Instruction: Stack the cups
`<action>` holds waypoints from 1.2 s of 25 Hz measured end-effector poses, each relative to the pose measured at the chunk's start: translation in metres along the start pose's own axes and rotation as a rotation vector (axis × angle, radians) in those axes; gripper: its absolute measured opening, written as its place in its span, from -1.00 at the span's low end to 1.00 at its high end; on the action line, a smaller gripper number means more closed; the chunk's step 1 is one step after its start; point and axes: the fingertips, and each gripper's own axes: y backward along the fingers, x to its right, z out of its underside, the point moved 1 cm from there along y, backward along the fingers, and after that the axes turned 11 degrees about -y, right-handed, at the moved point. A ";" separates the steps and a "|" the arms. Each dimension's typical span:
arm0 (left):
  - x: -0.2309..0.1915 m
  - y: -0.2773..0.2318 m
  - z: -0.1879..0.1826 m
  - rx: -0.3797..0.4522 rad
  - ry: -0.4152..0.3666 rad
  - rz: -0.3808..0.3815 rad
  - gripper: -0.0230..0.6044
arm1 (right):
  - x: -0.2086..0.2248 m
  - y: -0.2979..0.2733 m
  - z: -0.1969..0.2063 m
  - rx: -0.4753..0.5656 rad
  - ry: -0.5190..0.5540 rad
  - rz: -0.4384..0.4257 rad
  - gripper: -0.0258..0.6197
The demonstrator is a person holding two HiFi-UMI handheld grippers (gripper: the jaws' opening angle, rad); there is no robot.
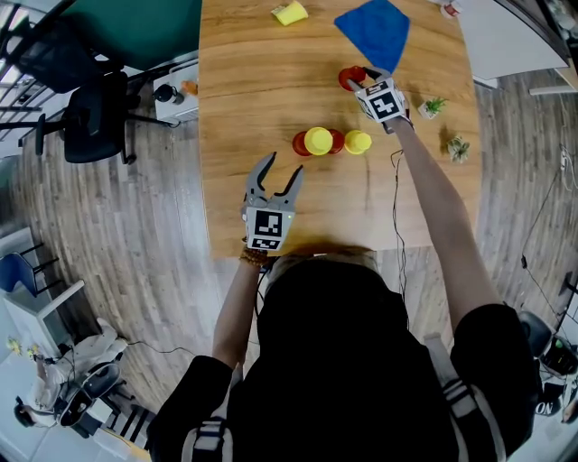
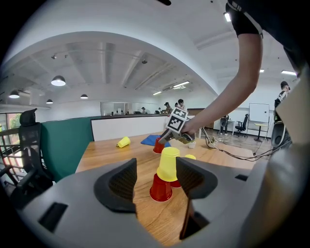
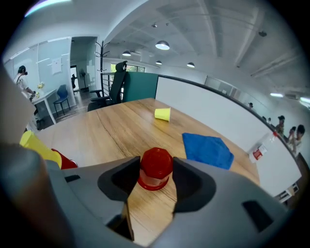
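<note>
My right gripper [image 3: 155,178] is placed over the far red cup [image 3: 156,167], which stands upside down on the table [image 3: 111,131] at the centre of the right gripper view. The jaws are at a middling width, and both pads lie against the cup's sides, so I record it as gripped with its rim on the wood. In the head view that cup [image 1: 349,78] sits in the upper centre of the frame, just below the near corner of the blue cloth [image 1: 375,32], with the right gripper [image 1: 358,83] reaching to it at full arm's length. My left gripper [image 2: 157,180] is held at the near edge of the table [image 1: 253,81], lower centre of the head view, with its jaws wide and nothing between the pads. It [image 1: 283,165] faces the group of cups at mid-frame. There, a raised yellow cup [image 2: 168,164] is perched upside down above the front red cup [image 2: 160,190], with a second red cup [image 2: 177,183] close behind. Whether the raised cup rests on one of these or bridges both I cannot tell. A low yellow cup [image 1: 358,142] stands just to the right of the group. A fallen yellow cup [image 1: 290,13] lies on its side at the top of the frame, well apart from the rest. Two small plants [image 1: 433,106] stand near the table's right edge.
</note>
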 end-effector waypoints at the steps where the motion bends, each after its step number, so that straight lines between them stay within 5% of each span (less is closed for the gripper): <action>1: 0.001 0.000 -0.001 0.003 -0.001 0.002 -0.06 | -0.002 0.008 -0.003 0.019 0.017 -0.002 -0.24; 13: 0.020 0.002 -0.018 0.041 -0.011 0.031 -0.06 | -0.052 0.121 0.013 0.104 0.047 -0.056 -0.24; 30: 0.031 0.008 -0.022 0.050 -0.015 0.036 -0.06 | -0.107 0.144 0.058 0.028 0.108 -0.097 -0.24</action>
